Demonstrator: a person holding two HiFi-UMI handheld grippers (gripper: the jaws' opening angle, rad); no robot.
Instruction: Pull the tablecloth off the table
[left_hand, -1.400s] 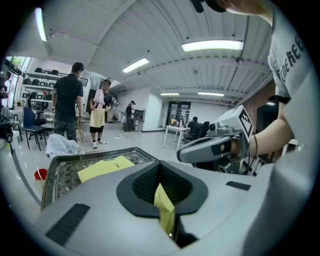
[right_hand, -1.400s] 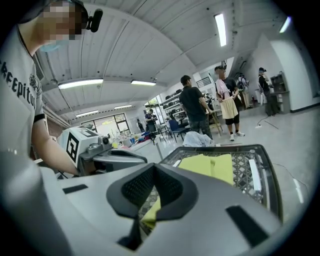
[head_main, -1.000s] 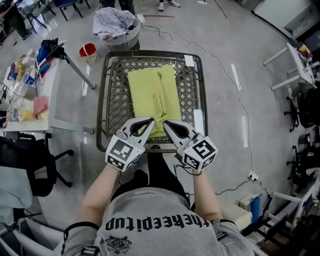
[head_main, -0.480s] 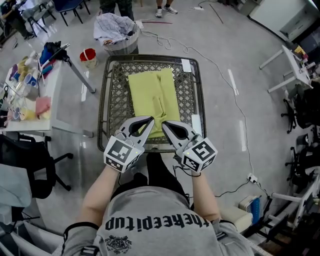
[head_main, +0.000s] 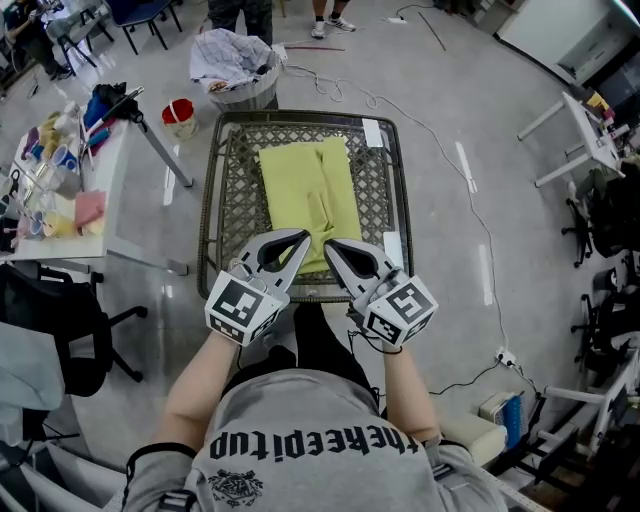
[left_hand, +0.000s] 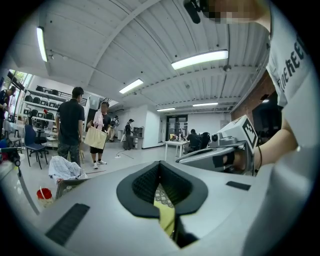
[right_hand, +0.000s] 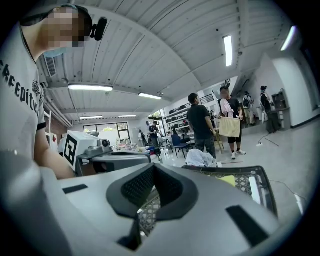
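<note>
The pull is just starting: the left tongs (head_main: 304, 238) pinch the tablecloth (head_main: 305, 185) at its near end, mid-table (head_main: 213, 200). The right tongs (head_main: 327, 244) are pressed together, no cloth visible between. Next, draw it past the table's near edge.

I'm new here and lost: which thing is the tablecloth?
Find the dark lattice-topped table in the middle of the grey floor. The tablecloth is the yellow-green cloth lying along its centre; unlike the crumpled pale laundry in the basket beyond, it lies flat and plain-coloured.
</note>
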